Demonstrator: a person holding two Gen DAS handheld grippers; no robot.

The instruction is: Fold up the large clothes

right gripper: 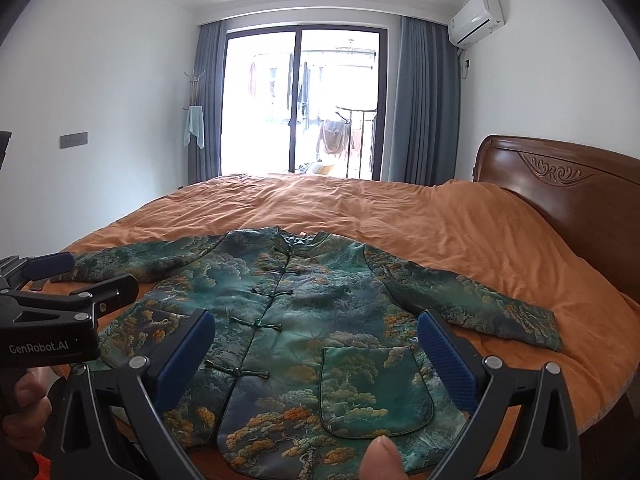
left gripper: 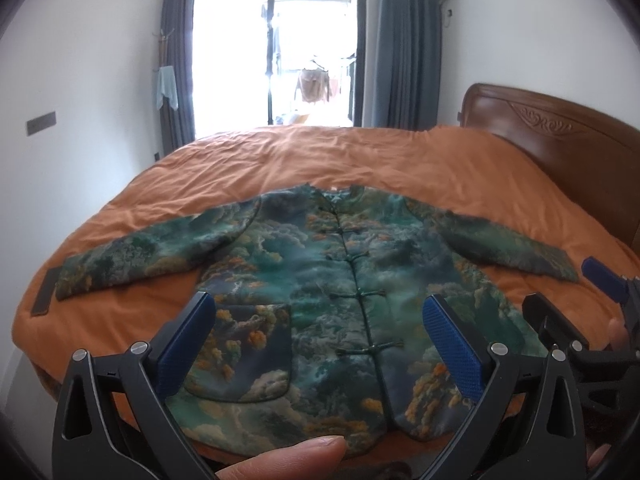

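Green brocade printed with clouds and orange-tipped trees makes up the jacket (left gripper: 320, 280), which lies flat and face up on the orange bedcover (left gripper: 360, 160) at the near edge of the bed, collar toward the far window. Both sleeves are stretched out sideways, the left one (left gripper: 132, 260) reaching toward a dark flat strip (left gripper: 44, 292) lying on the cover at the left edge, the right one (right gripper: 472, 304) angling toward the wooden headboard (right gripper: 560, 184). A row of knotted frog buttons (right gripper: 266, 324) runs down the closed front, and a patch pocket (right gripper: 376, 388) sits on each lower panel.

The left tool (left gripper: 320, 348) hangs above the jacket's near hem with its blue pads (left gripper: 452, 344) spread wide, gripping nothing; a fingertip (left gripper: 288, 460) shows at the bottom of that view. The right tool (right gripper: 316, 360) likewise hovers over the hem, its pads (right gripper: 446, 356) wide apart and empty, with a thumb (right gripper: 380, 460) at the lower edge. In the right wrist view the left tool's black body, marked GenRobot.AI, sits just to the left, the two tools side by side.

Beyond the bed stand grey curtains (right gripper: 424, 104) framing a glass door (right gripper: 300, 100), with an air conditioner (right gripper: 476, 20) high on the right wall.
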